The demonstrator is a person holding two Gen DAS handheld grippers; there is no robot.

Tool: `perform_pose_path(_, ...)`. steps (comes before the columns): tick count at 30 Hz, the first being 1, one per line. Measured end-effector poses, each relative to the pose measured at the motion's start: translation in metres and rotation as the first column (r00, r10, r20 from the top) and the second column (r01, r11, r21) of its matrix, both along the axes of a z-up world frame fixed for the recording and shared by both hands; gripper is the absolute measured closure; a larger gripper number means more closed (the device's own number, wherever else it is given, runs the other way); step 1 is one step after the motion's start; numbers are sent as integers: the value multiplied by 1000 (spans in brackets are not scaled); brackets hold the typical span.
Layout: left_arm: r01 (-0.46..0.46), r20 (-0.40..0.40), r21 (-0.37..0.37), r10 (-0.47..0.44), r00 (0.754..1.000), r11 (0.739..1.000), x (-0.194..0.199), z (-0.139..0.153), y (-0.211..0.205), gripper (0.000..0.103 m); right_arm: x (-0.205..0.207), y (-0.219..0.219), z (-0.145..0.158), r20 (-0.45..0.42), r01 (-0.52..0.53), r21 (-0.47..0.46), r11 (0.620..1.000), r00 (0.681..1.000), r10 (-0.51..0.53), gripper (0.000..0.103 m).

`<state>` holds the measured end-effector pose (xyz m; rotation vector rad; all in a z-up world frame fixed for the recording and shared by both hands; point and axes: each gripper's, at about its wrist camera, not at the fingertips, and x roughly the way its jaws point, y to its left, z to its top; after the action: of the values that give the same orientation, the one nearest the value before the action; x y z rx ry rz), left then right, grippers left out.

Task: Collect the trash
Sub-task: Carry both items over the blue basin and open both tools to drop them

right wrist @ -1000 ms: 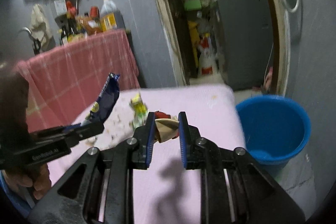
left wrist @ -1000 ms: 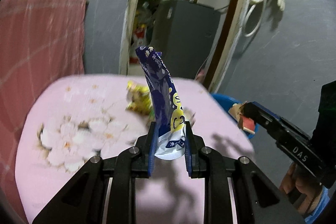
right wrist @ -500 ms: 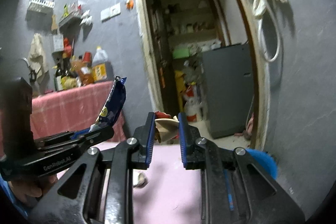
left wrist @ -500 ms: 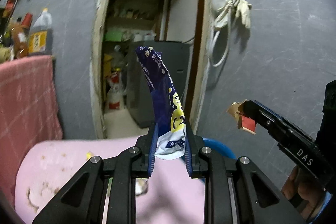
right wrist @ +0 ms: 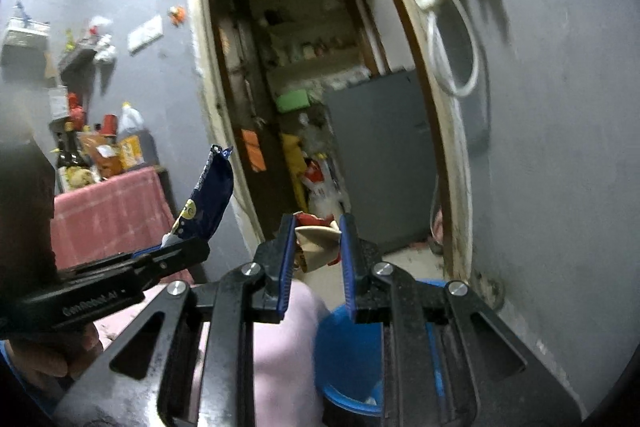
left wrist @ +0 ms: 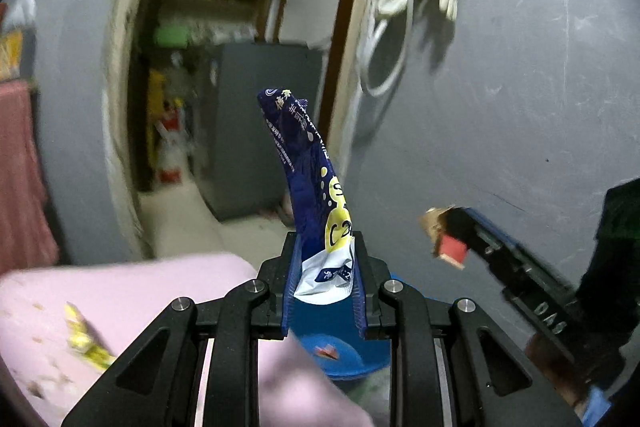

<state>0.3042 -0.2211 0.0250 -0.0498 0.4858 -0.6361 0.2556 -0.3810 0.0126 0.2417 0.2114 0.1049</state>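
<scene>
Bucket (left wrist: 340, 343) interior only past left claw (left wrist: 324, 291)

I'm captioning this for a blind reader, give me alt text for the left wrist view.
The left gripper pinches a blue snack wrapper upright above a blue bucket beside a pink table. At right, the right gripper holds crumpled tan and red trash.

Blue wrapper (left wrist: 310, 187) in left claw (left wrist: 324, 291)

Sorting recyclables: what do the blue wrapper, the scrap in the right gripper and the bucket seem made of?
Blue wrapper: likely glossy printed plastic film; it creases and shines. Tan-and-red scrap: probably matte paper or thin card, folded stiffly. Blue bucket: apparently smooth moulded plastic with an even sheen.
</scene>
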Motion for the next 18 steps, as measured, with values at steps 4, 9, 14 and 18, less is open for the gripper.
perform_pose_path(4,37,-105,46,-32,994,998,23,-25,-20,83,19,-16,-28,-95,18,32,999,995,-15,82)
perform_pose_path(9,51,-219,175,-12,976,983,46,-60,-45,83,35,-31,-57,-194,34,62,998,981,-21,82)
perform_pose_path(14,59,-314,187,3,949,981,61,-90,-47,83,48,-43,-79,-263,52,72,996,964,-31,81)
perform_pose_path(18,48,-351,182,20,936,982,72,-101,-45,82,59,-50,-89,-302,64,89,994,953,-34,80)
